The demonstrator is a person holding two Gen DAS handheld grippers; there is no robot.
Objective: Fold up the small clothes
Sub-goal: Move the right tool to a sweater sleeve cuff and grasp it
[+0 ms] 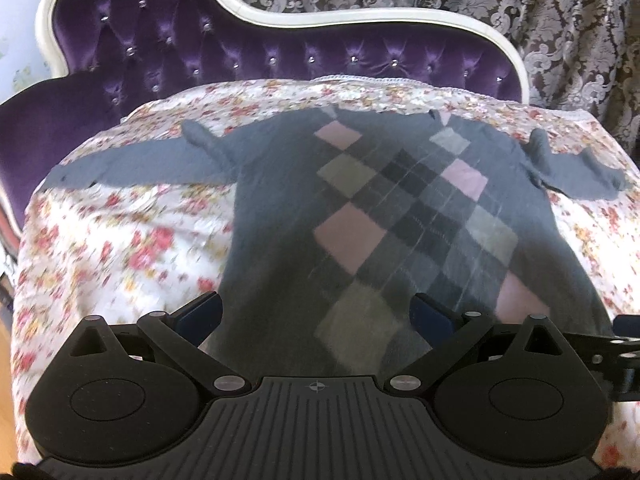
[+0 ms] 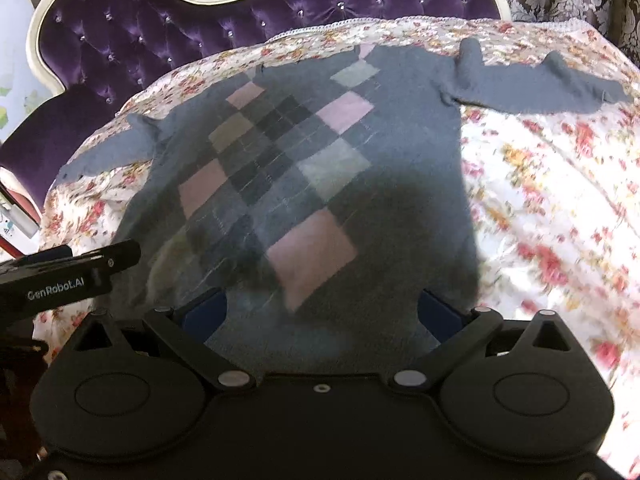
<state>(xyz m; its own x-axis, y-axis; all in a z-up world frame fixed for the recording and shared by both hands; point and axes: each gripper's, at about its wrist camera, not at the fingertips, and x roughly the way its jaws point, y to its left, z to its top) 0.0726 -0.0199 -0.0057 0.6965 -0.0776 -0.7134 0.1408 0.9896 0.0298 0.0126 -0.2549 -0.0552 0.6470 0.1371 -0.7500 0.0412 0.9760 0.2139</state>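
Observation:
A small grey sweater [image 1: 360, 200] with a pink, olive and dark argyle front lies spread flat on a floral bedspread [image 1: 120, 240], sleeves out to both sides, collar at the far end. It also shows in the right wrist view [image 2: 304, 168]. My left gripper [image 1: 316, 312] is open, its blue pads over the sweater's lower hem on the left half. My right gripper [image 2: 322, 312] is open over the hem's right half. Neither holds cloth. The left gripper's body [image 2: 68, 276] shows at the left of the right wrist view.
A purple tufted headboard [image 1: 200, 52] with a white frame stands behind the bed. A patterned curtain [image 1: 540, 12] hangs beyond it. The floral bedspread [image 2: 540, 200] extends on both sides of the sweater.

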